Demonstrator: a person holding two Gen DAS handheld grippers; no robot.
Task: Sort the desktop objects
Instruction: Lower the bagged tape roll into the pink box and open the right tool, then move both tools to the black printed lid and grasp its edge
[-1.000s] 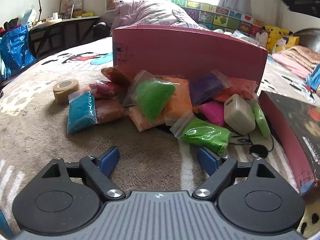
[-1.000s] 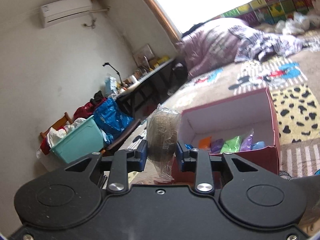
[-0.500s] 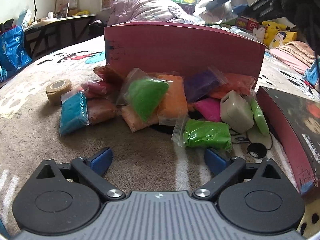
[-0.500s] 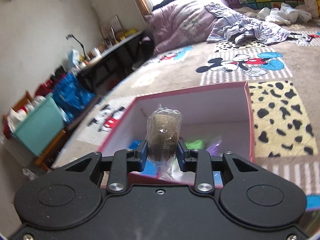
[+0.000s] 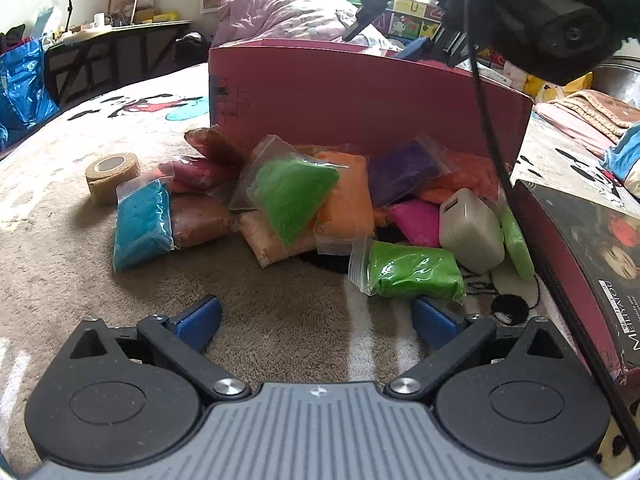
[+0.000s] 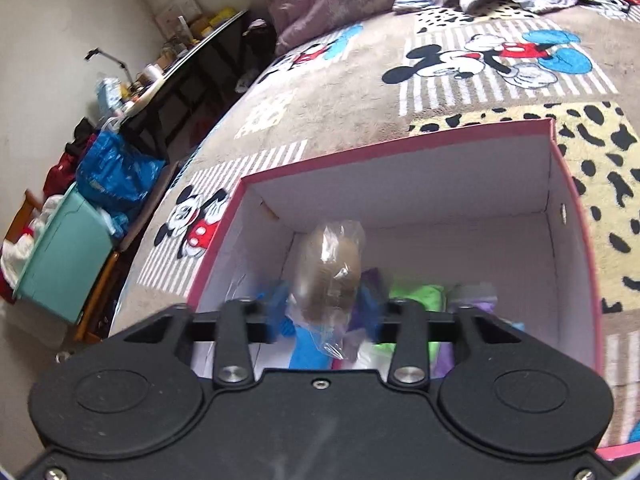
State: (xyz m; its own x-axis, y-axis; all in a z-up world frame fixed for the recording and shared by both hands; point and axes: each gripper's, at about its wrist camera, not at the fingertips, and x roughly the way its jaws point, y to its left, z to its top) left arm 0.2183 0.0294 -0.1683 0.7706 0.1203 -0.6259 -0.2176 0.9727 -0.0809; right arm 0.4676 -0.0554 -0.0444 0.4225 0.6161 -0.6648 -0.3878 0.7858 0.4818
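My right gripper (image 6: 325,307) hangs over the open pink box (image 6: 404,152), around a brown clay bag (image 6: 328,276); the fingers look slightly parted and blurred. Green, purple and blue bags (image 6: 416,300) lie inside the box. My left gripper (image 5: 316,314) is open and empty, low over the carpet, just before a pile of clay bags: green (image 5: 412,270), another green (image 5: 292,192), blue (image 5: 140,224), orange (image 5: 344,196), purple (image 5: 404,172), pink (image 5: 416,224). The pink box's wall (image 5: 360,96) stands behind the pile. The right gripper (image 5: 416,46) shows above it.
A tan tape roll (image 5: 112,176) lies left of the pile. A beige charger block (image 5: 470,230) and a green disc (image 5: 516,240) lie at its right. The box lid (image 5: 592,248) lies at the right. A desk (image 5: 116,52) and a bedding heap (image 5: 288,12) stand behind.
My right gripper has moved forward and tilted down over the box, and its fingers have begun to part around the brown bag. My left gripper has edged closer to the pile.
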